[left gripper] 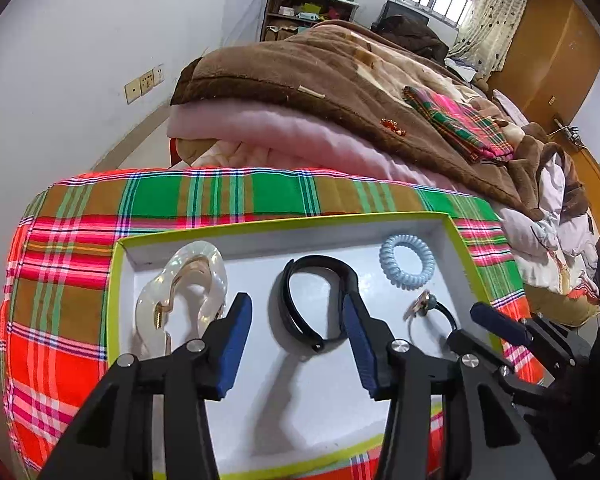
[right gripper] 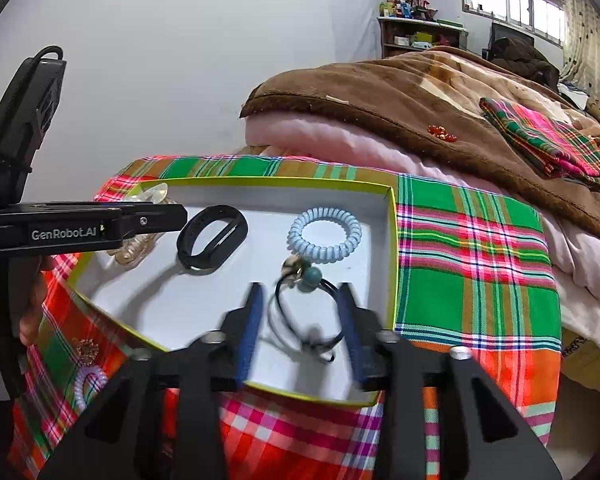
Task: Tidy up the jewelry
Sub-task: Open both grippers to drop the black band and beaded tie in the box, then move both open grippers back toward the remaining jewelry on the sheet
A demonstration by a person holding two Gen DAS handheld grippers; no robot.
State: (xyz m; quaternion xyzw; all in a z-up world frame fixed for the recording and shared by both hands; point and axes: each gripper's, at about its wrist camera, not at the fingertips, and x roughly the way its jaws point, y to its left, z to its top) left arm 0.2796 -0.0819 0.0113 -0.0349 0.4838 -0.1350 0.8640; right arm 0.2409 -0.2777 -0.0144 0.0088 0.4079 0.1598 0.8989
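Note:
A white box tray with a yellow-green rim (left gripper: 284,224) (right gripper: 392,240) lies on a plaid cloth. It holds a clear hair claw (left gripper: 180,292), a black band (left gripper: 320,259) (right gripper: 212,236), a pale blue spiral hair tie (left gripper: 407,262) (right gripper: 324,236) and a black hair tie with a teal bead (left gripper: 432,306) (right gripper: 312,276). My left gripper (left gripper: 296,312) (right gripper: 180,216) hovers open over the black band, which rests on the tray floor. My right gripper (right gripper: 300,292) (left gripper: 464,322) is open astride the beaded tie's loop, its pads clear of it.
On the plaid cloth (right gripper: 472,248) left of the tray lie a gold brooch (right gripper: 86,350) and a pinkish spiral tie (right gripper: 88,384). Behind the tray rise a pink quilt (left gripper: 284,140) and a brown blanket (left gripper: 300,76) bearing a folded plaid cloth (left gripper: 460,120).

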